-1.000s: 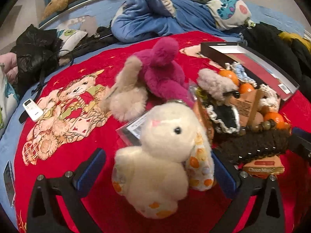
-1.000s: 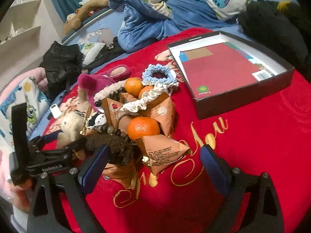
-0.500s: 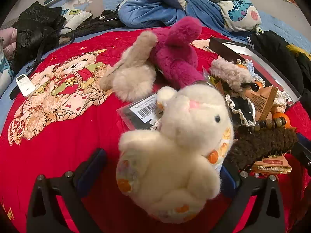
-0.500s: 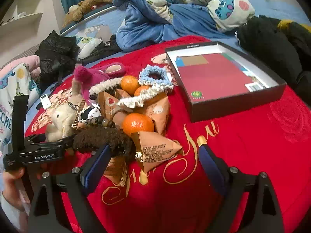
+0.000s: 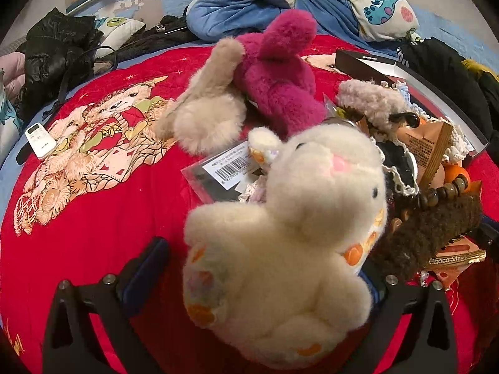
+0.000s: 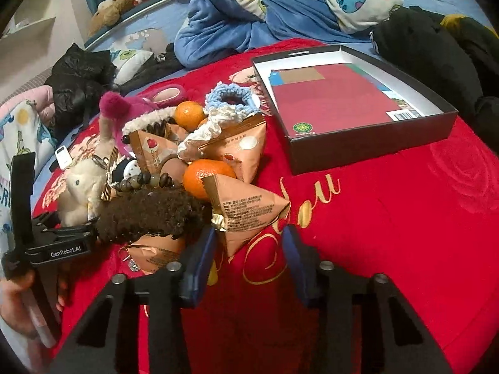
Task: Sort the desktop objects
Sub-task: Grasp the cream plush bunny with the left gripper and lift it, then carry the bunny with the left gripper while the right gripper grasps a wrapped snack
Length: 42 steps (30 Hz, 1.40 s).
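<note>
The left tool (image 5: 265, 268) is gripping the cream plush rabbit (image 5: 280, 227); only the right view is showing the right tool (image 6: 249, 249) standing open, empty.

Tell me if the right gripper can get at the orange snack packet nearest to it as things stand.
Probably yes. The right gripper has its jaws partly open and nothing between them, and the orange snack packet lies just ahead on the red blanket, its near corner unobstructed. The brown fuzzy item sits beside it, to the left.

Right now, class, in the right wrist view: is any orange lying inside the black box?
No: the black box holds only a flat red packet.
</note>
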{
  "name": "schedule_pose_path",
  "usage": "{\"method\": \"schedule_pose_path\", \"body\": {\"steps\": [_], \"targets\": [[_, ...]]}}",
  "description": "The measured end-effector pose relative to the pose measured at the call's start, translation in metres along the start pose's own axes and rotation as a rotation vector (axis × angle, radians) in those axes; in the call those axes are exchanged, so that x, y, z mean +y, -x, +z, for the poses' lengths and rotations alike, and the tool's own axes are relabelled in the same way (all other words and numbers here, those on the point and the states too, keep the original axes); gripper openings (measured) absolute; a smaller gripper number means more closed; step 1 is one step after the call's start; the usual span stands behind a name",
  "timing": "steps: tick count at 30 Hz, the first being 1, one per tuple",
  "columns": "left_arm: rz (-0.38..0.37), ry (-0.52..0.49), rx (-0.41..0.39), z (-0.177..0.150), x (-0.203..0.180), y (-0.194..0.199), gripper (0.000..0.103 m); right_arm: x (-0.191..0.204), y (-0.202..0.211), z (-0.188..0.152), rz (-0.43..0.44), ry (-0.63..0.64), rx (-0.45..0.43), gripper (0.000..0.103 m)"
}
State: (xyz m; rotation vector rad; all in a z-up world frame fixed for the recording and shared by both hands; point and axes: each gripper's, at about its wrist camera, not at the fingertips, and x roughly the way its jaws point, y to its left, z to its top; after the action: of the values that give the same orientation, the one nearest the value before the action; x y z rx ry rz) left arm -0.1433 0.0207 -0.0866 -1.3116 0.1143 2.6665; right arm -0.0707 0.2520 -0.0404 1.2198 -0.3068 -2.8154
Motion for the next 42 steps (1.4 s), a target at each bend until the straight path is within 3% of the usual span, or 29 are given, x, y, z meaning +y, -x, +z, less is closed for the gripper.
{"method": "schedule_pose_path", "body": {"steps": [4, 7, 9, 12, 29, 42], "targets": [[0.012, 0.003, -0.006, 0.000, -0.002, 0.002, 0.103, 0.000, 0.003, 0.001, -0.001, 0.002, -0.010, 0.033], [0.002, 0.003, -0.030, 0.000, -0.003, 0.009, 0.086, 0.001, 0.007, 0.002, 0.004, 0.004, -0.024, 0.028], [0.007, -0.002, -0.049, -0.001, -0.006, 0.015, 0.063, 0.000, 0.008, 0.002, 0.008, 0.004, -0.029, 0.026], [0.007, 0.001, -0.054, -0.002, -0.007, 0.019, 0.059, 0.000, 0.010, 0.002, 0.011, 0.004, -0.034, 0.023], [0.008, 0.024, -0.094, -0.007, -0.001, 0.042, 0.055, 0.000, 0.028, 0.005, 0.040, 0.015, -0.075, 0.012], [-0.021, 0.079, -0.148, -0.008, 0.011, 0.068, 0.055, 0.001, 0.030, 0.006, 0.042, 0.035, -0.085, 0.014]]}}
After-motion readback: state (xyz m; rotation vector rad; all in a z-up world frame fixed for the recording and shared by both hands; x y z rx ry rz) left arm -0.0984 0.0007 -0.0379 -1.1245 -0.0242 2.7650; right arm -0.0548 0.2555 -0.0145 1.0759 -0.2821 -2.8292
